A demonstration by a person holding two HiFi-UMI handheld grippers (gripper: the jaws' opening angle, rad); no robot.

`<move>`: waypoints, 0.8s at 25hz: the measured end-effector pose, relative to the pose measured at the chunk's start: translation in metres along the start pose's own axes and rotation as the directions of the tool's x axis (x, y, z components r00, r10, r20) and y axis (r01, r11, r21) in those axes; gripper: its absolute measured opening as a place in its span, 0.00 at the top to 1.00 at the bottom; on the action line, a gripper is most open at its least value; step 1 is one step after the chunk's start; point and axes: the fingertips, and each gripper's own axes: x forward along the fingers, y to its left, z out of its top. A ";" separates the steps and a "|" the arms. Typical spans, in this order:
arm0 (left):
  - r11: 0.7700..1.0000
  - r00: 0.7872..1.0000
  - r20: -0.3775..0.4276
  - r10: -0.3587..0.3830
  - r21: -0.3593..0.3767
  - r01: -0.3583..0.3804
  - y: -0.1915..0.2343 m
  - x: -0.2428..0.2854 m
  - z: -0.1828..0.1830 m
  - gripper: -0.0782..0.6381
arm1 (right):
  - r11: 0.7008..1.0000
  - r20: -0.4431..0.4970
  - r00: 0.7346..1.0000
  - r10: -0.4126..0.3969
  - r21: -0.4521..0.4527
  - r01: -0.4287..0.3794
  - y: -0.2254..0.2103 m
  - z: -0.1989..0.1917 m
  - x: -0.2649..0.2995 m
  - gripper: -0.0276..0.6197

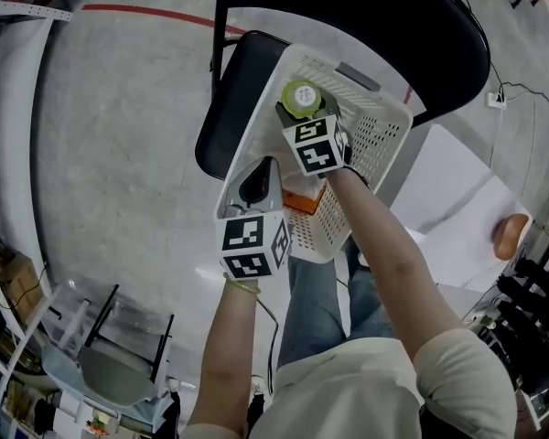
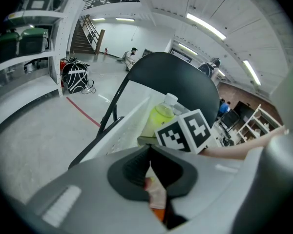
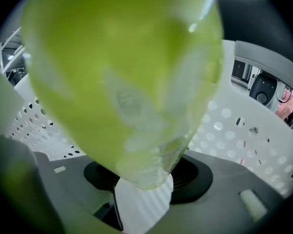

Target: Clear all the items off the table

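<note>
Two grippers were over a white basket on a black chair in the head view. The right gripper held a yellow-green bottle over the basket's inside. In the left gripper view, the left gripper was pressed together on a thin orange-and-pink packet. In the right gripper view, the jaws clamped the bottle, its white cap nearest the camera and the perforated basket wall behind.

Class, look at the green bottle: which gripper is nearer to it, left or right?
Right. The right gripper grips the bottle in the basket. The left gripper sits apart at the basket's near rim, shut on a packet.
</note>
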 end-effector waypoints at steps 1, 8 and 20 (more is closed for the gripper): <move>1.000 1.000 0.000 -0.002 0.000 0.002 0.000 0.000 0.000 0.88 | 1.000 -0.001 1.000 0.000 -0.003 0.000 0.000 -0.001 0.002 0.53; 1.000 1.000 0.003 -0.010 0.003 0.010 -0.001 -0.001 0.001 0.88 | 1.000 -0.017 1.000 0.001 -0.011 -0.001 0.001 -0.012 0.017 0.53; 1.000 1.000 0.016 -0.006 0.027 0.006 -0.004 -0.006 0.001 0.88 | 1.000 -0.019 0.999 0.028 -0.003 -0.028 0.004 -0.018 0.022 0.49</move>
